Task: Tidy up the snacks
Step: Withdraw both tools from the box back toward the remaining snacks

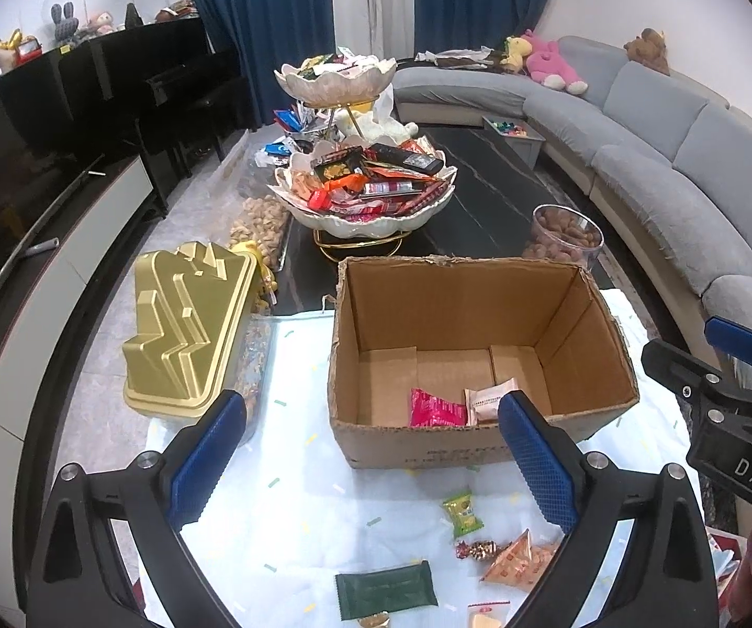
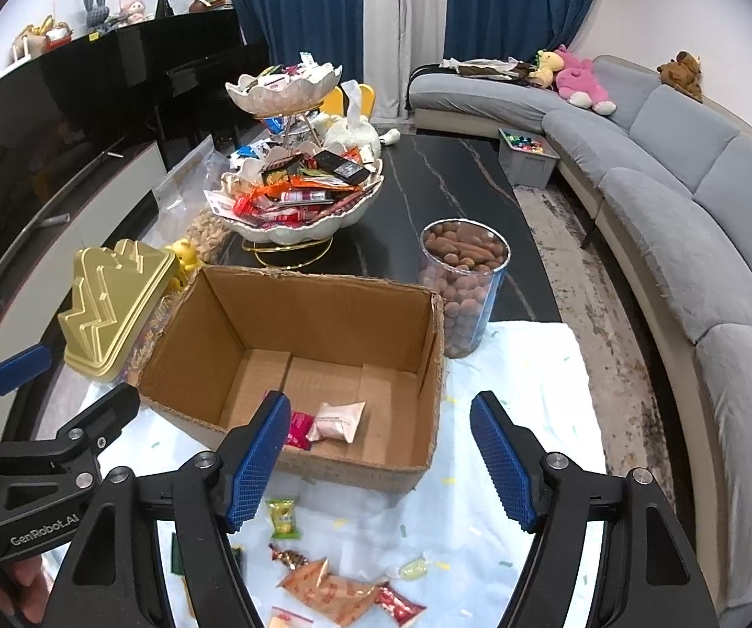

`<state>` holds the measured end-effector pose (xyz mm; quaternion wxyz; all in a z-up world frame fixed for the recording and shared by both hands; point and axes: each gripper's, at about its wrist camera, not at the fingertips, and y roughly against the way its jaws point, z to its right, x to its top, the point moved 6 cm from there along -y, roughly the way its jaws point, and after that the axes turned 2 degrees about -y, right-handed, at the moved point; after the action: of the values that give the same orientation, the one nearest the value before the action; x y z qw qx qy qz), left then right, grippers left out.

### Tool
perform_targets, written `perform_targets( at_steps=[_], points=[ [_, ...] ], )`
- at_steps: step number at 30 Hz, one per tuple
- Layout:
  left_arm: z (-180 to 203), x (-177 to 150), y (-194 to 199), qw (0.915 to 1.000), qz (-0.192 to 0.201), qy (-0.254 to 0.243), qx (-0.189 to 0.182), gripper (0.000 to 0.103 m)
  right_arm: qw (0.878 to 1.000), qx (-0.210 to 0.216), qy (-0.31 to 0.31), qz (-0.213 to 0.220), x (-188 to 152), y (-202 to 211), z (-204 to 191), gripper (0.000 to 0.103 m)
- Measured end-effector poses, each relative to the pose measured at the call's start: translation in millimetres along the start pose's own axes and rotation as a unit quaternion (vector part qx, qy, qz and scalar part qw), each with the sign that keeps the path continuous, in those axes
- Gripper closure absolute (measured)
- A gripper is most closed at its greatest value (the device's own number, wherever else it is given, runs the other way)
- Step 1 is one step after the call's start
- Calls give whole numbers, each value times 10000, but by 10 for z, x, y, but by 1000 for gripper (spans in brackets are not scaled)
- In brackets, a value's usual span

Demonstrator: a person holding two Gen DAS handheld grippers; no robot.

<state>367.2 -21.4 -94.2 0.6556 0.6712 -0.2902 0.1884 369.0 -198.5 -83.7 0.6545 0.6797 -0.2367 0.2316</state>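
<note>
An open cardboard box stands on a white cloth. Inside it lie a pink packet and a pale packet. My left gripper hovers open over the box's near wall, nothing between its blue pads. My right gripper is open too, beside the box's near right corner. On the cloth below lie loose snacks: a green candy, a dark green bar, an orange packet and a red packet.
A gold tin sits left of the box. Behind it stands a two-tier shell dish piled with snacks. A clear jar of brown nuts is at the box's far right corner. A grey sofa curves along the right.
</note>
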Motion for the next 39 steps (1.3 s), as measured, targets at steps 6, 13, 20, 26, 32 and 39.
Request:
perform_targets(
  at_steps=[6,13,20,26,32,39],
  points=[
    [-22,-53,92,9999,29,-22,105,5,10000,-34,-20,32,-72,73,23,31],
    [-46,-163,125,9998,-11,5,184,5,10000,-38,-20,-19,-189,92,25,31],
    [-64,-293,177,9997,-58,79,210,5,10000,-37,5,-8,-291,147,11,31],
    [-68,-439,236,9995,-115,140,258,5,10000,-33,56,3,-368,195,-25,31],
    [-75,-576,281,9993,-129,182,286,5,10000,11,95,-20,-474,235,-58,31],
    [-93,-715,356,9990,-115,270,332,5,9999,51,159,1,-594,288,-111,31]
  ],
)
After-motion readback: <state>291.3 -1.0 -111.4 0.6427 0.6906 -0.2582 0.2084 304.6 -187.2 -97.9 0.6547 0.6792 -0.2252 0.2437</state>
